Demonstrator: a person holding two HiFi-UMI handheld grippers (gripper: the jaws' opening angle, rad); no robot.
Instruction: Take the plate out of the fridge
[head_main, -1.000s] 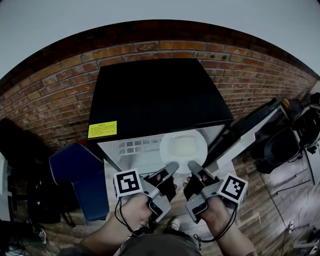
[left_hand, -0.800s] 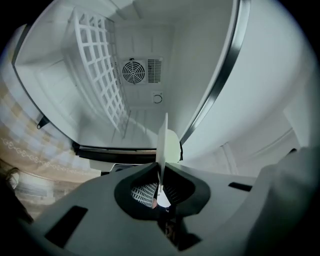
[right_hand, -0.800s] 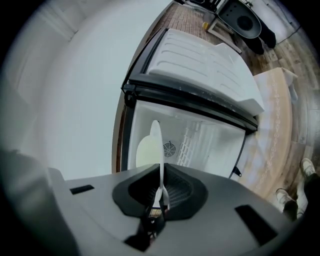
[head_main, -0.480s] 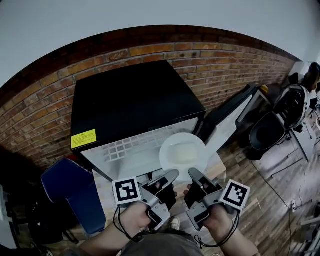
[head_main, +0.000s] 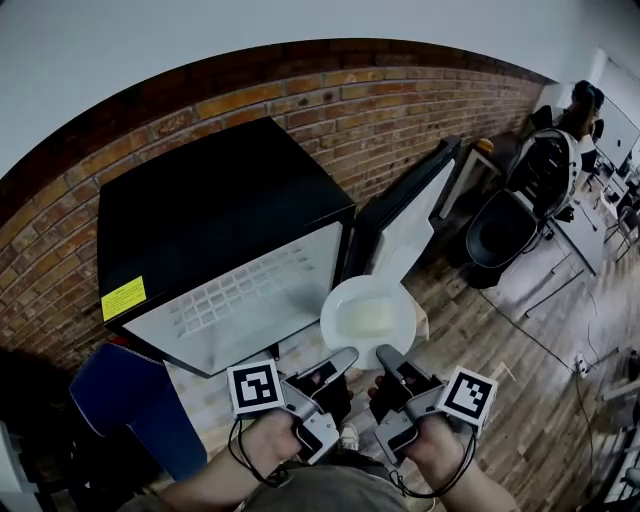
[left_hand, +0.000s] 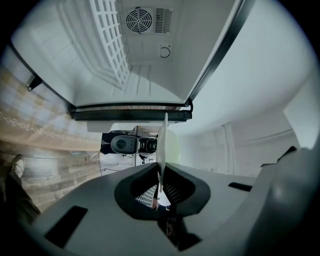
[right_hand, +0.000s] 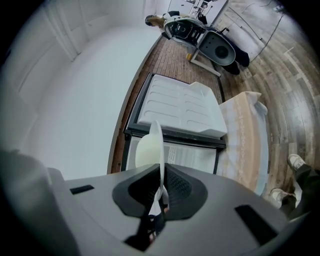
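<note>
A round white plate (head_main: 368, 318) hangs in the air in front of the open black mini fridge (head_main: 225, 250), outside its white cavity. My left gripper (head_main: 346, 357) is shut on the plate's near left rim and my right gripper (head_main: 384, 354) is shut on its near right rim. The left gripper view catches the plate (left_hand: 163, 147) edge-on between the jaws, with the fridge interior (left_hand: 135, 55) beyond. In the right gripper view the plate (right_hand: 152, 146) is again edge-on in the jaws, with the fridge door (right_hand: 177, 105) behind it.
The fridge door (head_main: 410, 220) stands open to the right. A brick wall (head_main: 330, 95) runs behind the fridge. A blue bag (head_main: 130, 400) sits at the fridge's left on the floor. Office chairs (head_main: 520, 200) and desks stand at the right on the wooden floor (head_main: 500, 330).
The plate has come out of the fridge cavity and now hangs clear in front of it. The view has swung right, so the fridge sits further left. Both grippers stay shut on the plate.
</note>
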